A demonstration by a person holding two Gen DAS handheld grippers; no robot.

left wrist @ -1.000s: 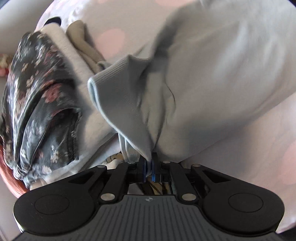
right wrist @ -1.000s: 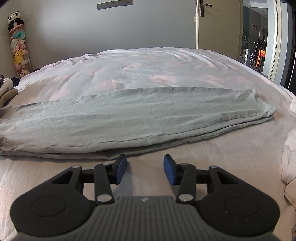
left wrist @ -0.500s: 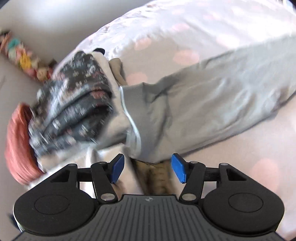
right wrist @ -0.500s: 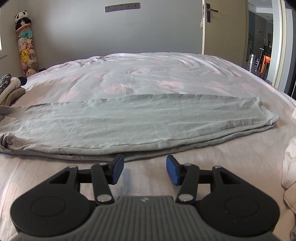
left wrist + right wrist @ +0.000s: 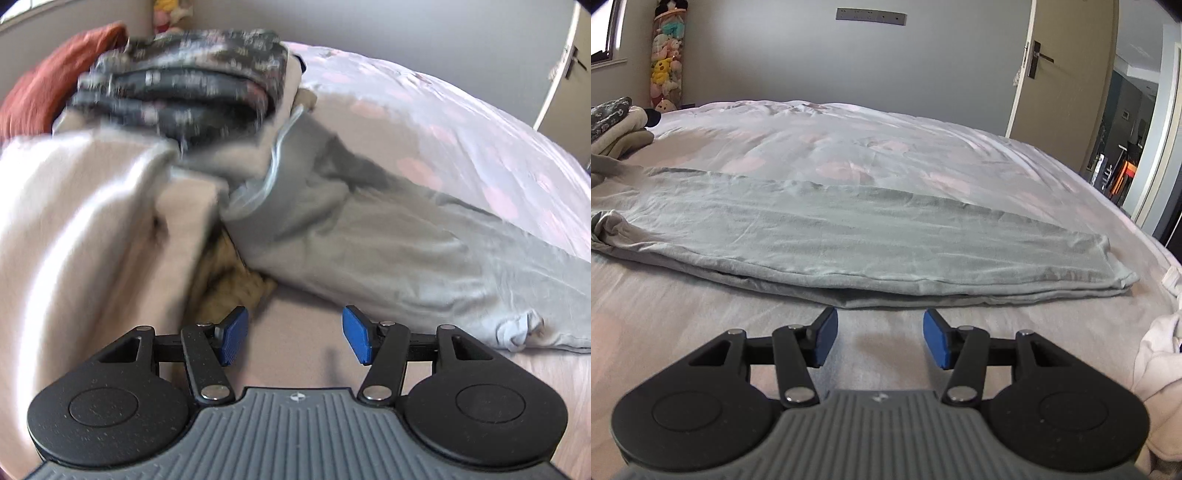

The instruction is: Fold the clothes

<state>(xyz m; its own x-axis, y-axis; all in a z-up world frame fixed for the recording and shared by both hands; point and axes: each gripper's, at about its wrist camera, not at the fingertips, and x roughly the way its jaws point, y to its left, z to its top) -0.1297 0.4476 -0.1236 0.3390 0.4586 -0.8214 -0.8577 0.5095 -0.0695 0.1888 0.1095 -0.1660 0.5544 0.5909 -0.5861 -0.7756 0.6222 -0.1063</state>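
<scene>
A long grey garment [image 5: 849, 240] lies folded lengthwise across the bed. Its ribbed end [image 5: 332, 221] rests against a pile of clothes in the left wrist view. My left gripper [image 5: 293, 339] is open and empty, just in front of that end, above the sheet. My right gripper [image 5: 879, 338] is open and empty, close to the garment's near long edge, a little back from it.
A clothes pile sits left of the garment: a dark floral piece [image 5: 192, 85], a cream garment [image 5: 81, 229], a rust-red item [image 5: 48, 81]. A white garment [image 5: 1156, 362] lies at the right. The pink-spotted bed cover [image 5: 886, 147] stretches beyond. A door [image 5: 1060, 85] stands open.
My left gripper opened and let go of the grey garment's ribbed end, then drew back and lowered. The right gripper stayed open and shifted slightly.
</scene>
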